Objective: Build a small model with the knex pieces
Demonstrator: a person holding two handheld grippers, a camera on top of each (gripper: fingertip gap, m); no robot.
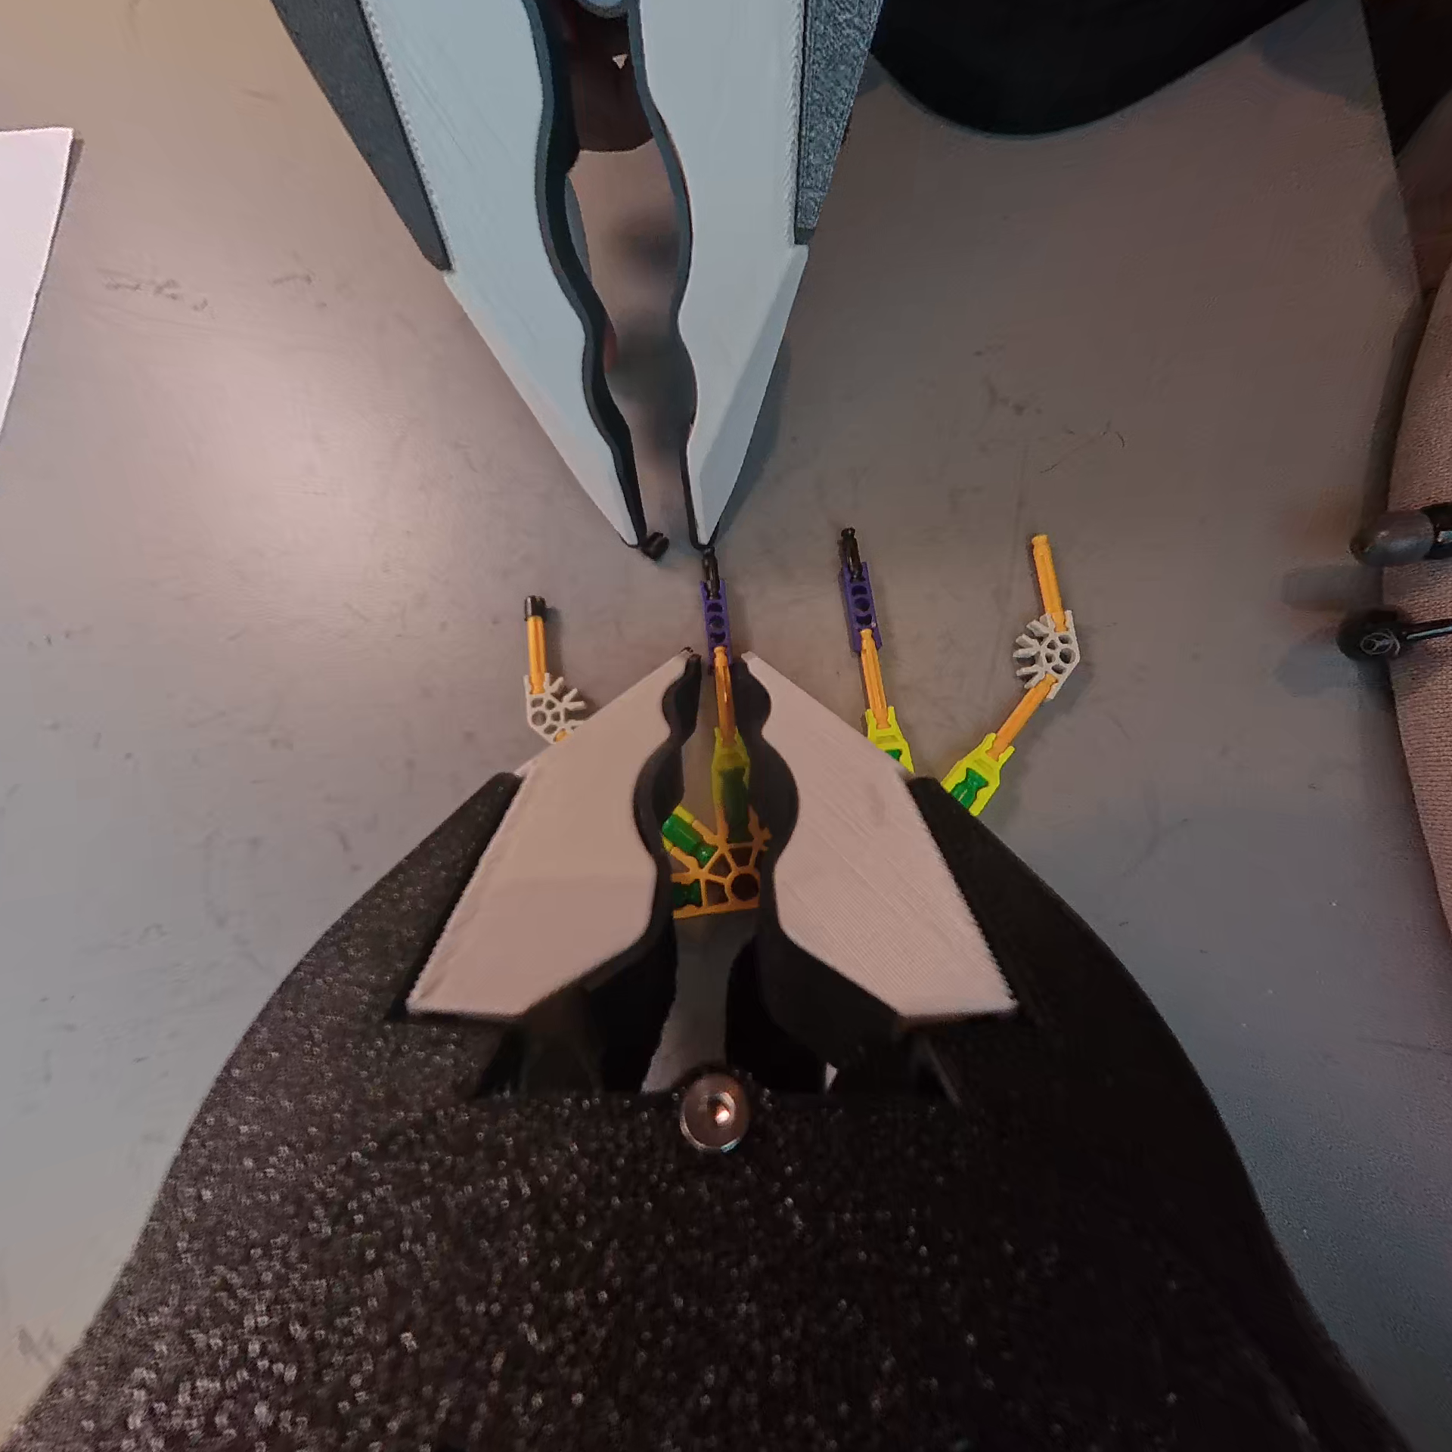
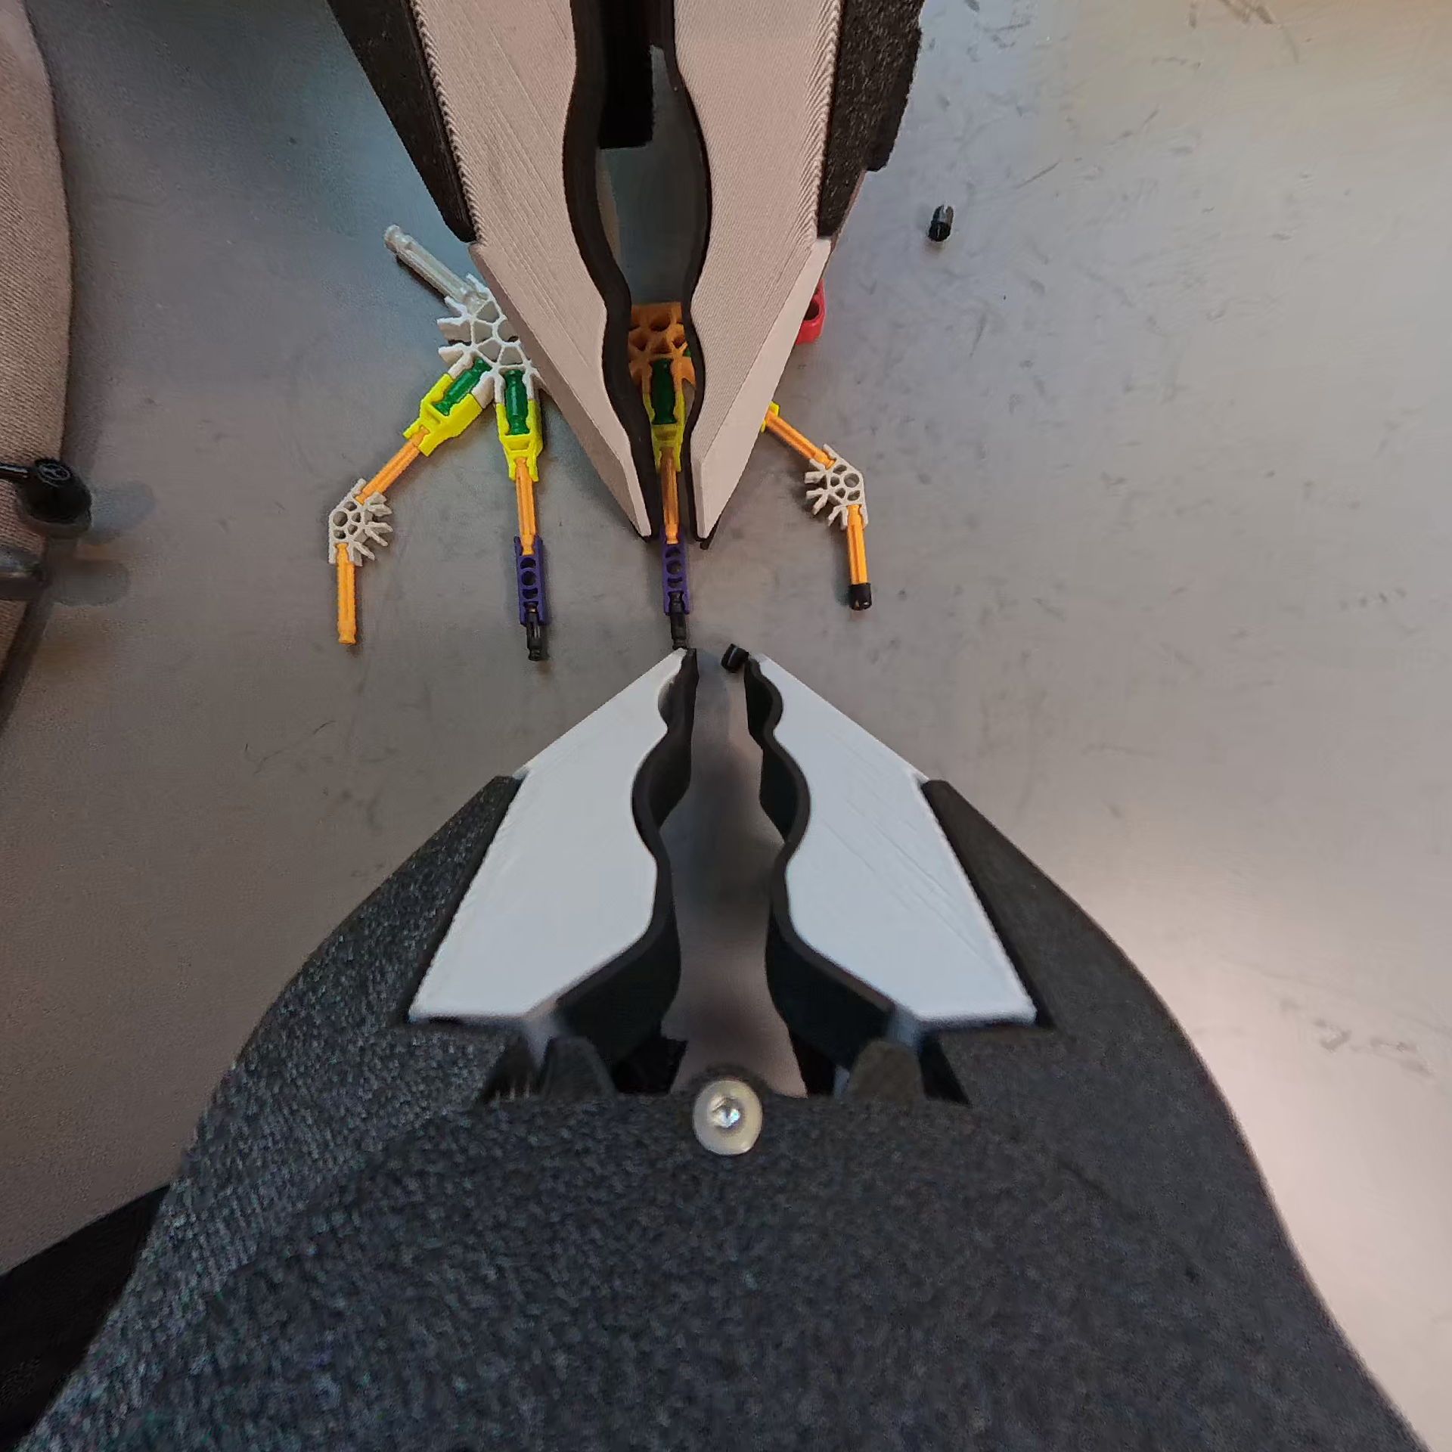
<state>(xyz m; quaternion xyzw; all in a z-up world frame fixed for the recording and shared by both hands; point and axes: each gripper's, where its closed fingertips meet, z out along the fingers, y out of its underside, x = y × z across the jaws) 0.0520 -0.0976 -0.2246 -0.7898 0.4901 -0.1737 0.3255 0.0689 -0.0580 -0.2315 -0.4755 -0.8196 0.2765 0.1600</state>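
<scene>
A hand-shaped toy rod assembly lies flat on the grey table (image 1: pixel 236 471). Its orange fan hub (image 1: pixel 719 880) carries green rods, yellow connectors, orange rods and purple connectors (image 1: pixel 715 617) tipped with black pins. My left gripper (image 1: pixel 719 660) is shut on the middle orange rod (image 1: pixel 724 699), with the hub between its fingers. It also shows in the right wrist view (image 2: pixel 673 538). My right gripper (image 2: pixel 715 658) faces it, jaws a little apart. A small black cap (image 2: pixel 732 656) sits against one fingertip, close to the middle black pin (image 2: pixel 677 628).
A loose black cap (image 2: pixel 940 222) and a red piece (image 2: pixel 813 314) lie beyond the assembly. A beige chair (image 1: pixel 1422 471) with black knobs (image 1: pixel 1406 542) stands at the table's side. White paper (image 1: pixel 31 236) lies at the left, and dark cloth (image 1: pixel 1100 63) is at the far edge. Spacing between my two grippers at the tips: around 5 centimetres.
</scene>
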